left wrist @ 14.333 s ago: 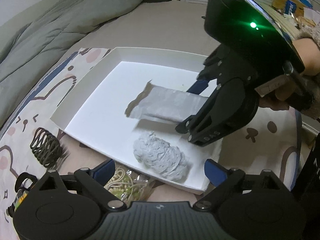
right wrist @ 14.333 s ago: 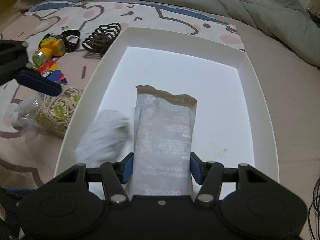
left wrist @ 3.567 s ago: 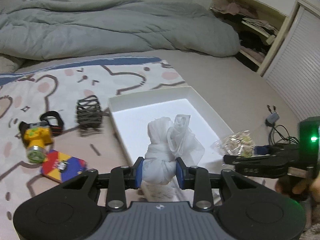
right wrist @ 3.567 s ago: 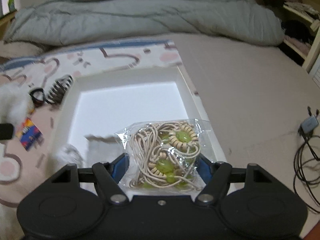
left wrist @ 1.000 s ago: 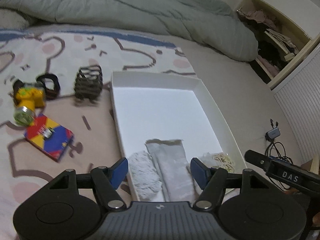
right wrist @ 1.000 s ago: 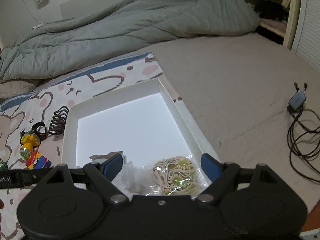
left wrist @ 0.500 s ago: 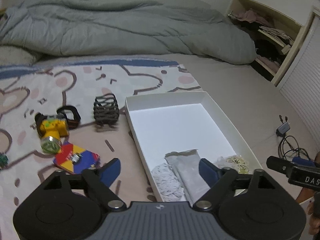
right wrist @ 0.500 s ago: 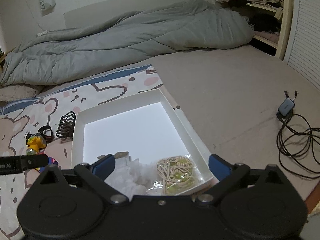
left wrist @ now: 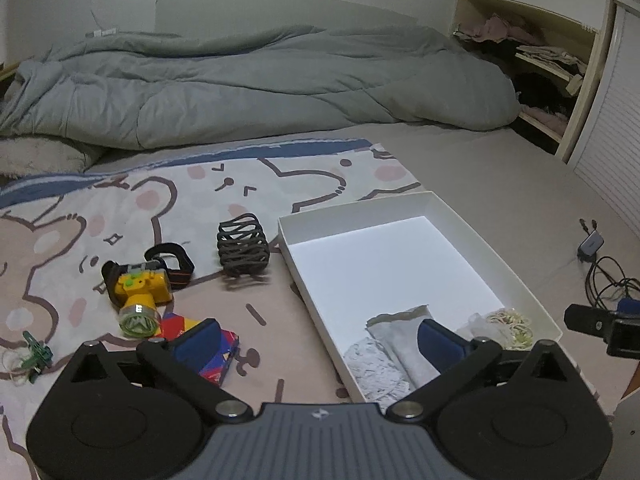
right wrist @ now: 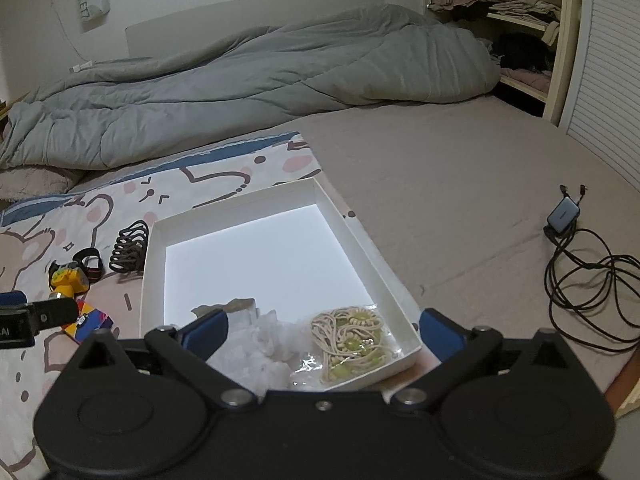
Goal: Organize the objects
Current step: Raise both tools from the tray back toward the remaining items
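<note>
A white tray (left wrist: pixel 472 236) lies on the bed. At its near end lie a grey fluffy cloth (left wrist: pixel 372 368), a grey pouch (left wrist: pixel 400 340), a white plastic-wrapped bundle (right wrist: pixel 264 344) and a clear bag of beaded cord (right wrist: pixel 352 344). Left of the tray sit a black hair claw (left wrist: pixel 242 250), a yellow headlamp (left wrist: pixel 140 288) and a colourful card (left wrist: pixel 224 350). My left gripper (left wrist: pixel 318 340) hangs over the tray's near left edge, its jaws opening wide with nothing between them. My right gripper (right wrist: pixel 324 332) stands open above the tray's near end, holding nothing.
A grey duvet (left wrist: pixel 260 88) fills the back of the bed. A charger with a black cable (right wrist: pixel 580 264) lies to the right on the bare sheet. Shelves (left wrist: pixel 540 64) stand at the far right. A small green item (left wrist: pixel 36 356) lies at the far left.
Both grippers have drawn back and risen slightly from the tray. The left jaws have spread much wider, the right a little. The bundle and the bead bag, held earlier, lie in the tray.
</note>
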Demonstrator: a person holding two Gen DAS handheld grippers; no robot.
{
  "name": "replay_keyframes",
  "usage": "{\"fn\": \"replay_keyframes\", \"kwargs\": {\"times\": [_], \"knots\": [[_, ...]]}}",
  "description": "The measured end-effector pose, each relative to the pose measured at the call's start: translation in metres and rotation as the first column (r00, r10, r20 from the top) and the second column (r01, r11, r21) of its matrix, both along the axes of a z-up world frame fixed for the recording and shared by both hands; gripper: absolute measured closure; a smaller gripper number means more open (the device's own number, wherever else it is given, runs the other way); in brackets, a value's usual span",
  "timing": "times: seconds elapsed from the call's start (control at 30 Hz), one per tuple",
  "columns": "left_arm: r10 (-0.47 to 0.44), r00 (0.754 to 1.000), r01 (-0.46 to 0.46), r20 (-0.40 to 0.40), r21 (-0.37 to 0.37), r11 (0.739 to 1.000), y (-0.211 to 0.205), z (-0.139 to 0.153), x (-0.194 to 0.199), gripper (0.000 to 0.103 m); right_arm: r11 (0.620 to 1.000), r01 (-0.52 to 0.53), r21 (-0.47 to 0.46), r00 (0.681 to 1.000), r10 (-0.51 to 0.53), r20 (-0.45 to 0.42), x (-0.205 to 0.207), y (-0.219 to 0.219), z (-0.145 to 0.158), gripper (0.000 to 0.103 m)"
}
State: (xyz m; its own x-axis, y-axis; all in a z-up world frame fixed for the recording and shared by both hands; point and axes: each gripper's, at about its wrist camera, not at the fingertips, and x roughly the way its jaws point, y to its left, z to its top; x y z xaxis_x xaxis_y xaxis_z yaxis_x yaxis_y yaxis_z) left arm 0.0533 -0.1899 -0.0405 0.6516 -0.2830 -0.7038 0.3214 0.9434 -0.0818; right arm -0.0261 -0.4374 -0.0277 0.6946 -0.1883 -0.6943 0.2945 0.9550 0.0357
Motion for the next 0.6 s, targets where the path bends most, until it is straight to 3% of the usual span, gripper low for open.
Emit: {"fn": "replay_keyframes", "kwargs": {"times": [0.33, 0.6], "knots": [[0.001, 1.000, -0.001, 0.008, 0.000, 1.000, 0.009, 0.004, 0.000, 0.000, 1.000, 0.002, -0.007, 1.000, -0.002, -0.012, 0.008, 0.014, 0.002, 0.000], [0.040, 0.999, -0.040, 0.027, 0.017, 0.999, 0.043, 0.008, 0.003, 0.000, 0.999, -0.037, -0.024, 0.999, 0.036, -0.014, 0.024, 0.045, 0.006, 0.000]]}}
